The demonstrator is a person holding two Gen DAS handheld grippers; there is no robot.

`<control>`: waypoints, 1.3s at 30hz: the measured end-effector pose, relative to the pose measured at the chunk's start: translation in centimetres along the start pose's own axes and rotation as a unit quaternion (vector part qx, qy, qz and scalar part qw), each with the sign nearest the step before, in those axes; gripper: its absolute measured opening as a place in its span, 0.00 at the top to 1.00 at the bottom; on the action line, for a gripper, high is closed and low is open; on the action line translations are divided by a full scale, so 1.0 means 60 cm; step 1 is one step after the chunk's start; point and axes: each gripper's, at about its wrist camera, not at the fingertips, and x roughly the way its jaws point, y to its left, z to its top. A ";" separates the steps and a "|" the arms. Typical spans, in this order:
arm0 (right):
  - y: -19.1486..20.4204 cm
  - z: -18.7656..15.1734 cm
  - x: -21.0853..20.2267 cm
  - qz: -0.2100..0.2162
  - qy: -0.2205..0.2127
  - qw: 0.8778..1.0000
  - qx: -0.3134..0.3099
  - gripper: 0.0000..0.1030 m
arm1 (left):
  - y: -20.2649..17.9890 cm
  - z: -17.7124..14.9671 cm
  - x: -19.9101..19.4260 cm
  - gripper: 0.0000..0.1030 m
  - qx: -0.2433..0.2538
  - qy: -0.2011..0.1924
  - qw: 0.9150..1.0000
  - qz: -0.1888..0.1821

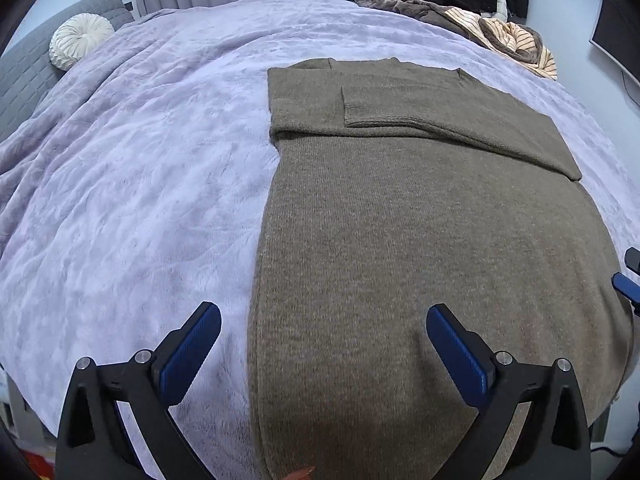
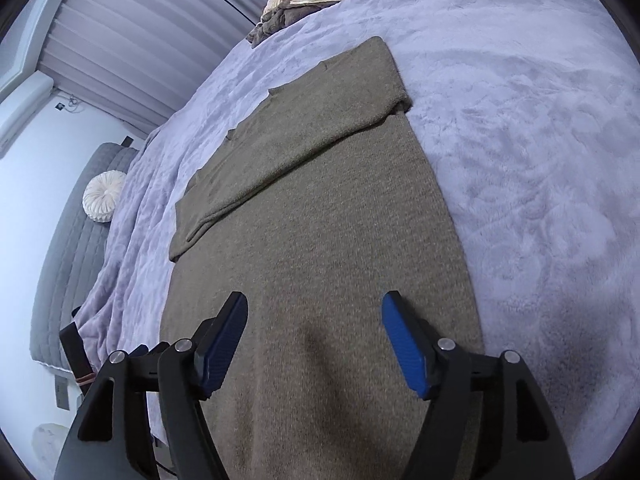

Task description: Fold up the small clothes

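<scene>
You have 1 olive-brown knitted sweater (image 1: 400,240) lying flat on the lilac plush blanket (image 1: 140,180), both sleeves folded across its chest. Your 2 grippers, left gripper (image 1: 324,344) and right gripper (image 2: 314,336), hover over its hem, jaws wide, holding nothing.

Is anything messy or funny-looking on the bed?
Yes. A crumpled heap of striped cream and brown clothes sits bunched at the far edge of the fluffy lilac blanket, unlike the flat brown knitted sweater. The sweater looks tidy, its sleeves folded across the chest. Nothing looks spilled or torn.
</scene>
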 end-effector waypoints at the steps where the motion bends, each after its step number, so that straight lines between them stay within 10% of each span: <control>1: 0.000 -0.004 -0.002 0.001 -0.001 1.000 0.001 0.29 | 0.002 -0.005 -0.001 0.00 -0.004 0.006 1.000 -0.003; 25: -0.047 -0.060 -0.067 0.010 -0.034 0.999 0.019 0.29 | 0.037 -0.094 -0.005 0.00 -0.039 0.045 0.998 -0.029; 39: -0.118 -0.098 -0.114 0.075 -0.033 0.996 0.044 0.29 | 0.052 -0.121 -0.023 0.00 -0.041 0.048 0.988 -0.139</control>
